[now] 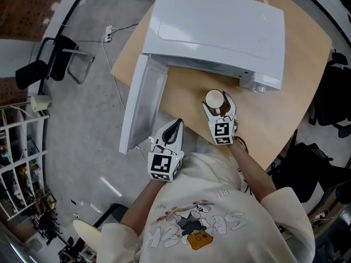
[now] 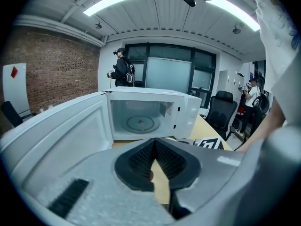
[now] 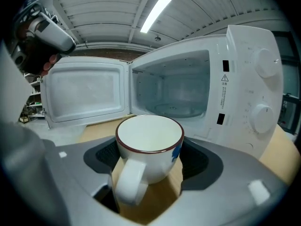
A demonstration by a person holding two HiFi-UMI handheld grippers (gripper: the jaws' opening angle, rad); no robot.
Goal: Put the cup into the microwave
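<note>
A white cup (image 3: 149, 147) with a dark red rim and a blue mark stands upright between the pads of my right gripper (image 3: 150, 146), handle toward the camera. The pads rest against its sides. In the head view the cup (image 1: 214, 98) and right gripper (image 1: 219, 105) sit just in front of the white microwave (image 1: 219, 32). Its door (image 1: 143, 100) is swung open to the left. The empty cavity with its glass turntable (image 3: 178, 108) lies straight ahead. My left gripper (image 1: 176, 124) hovers by the door's lower edge, and its pads (image 2: 141, 157) meet at the tips with nothing between them.
The microwave stands on a wooden table (image 1: 285, 108). Black office chairs (image 1: 334, 92) stand at the right, and one (image 1: 49, 59) stands on the floor at the left. A cable and power strip (image 1: 108, 34) lie on the floor. A person (image 2: 121, 72) stands far behind.
</note>
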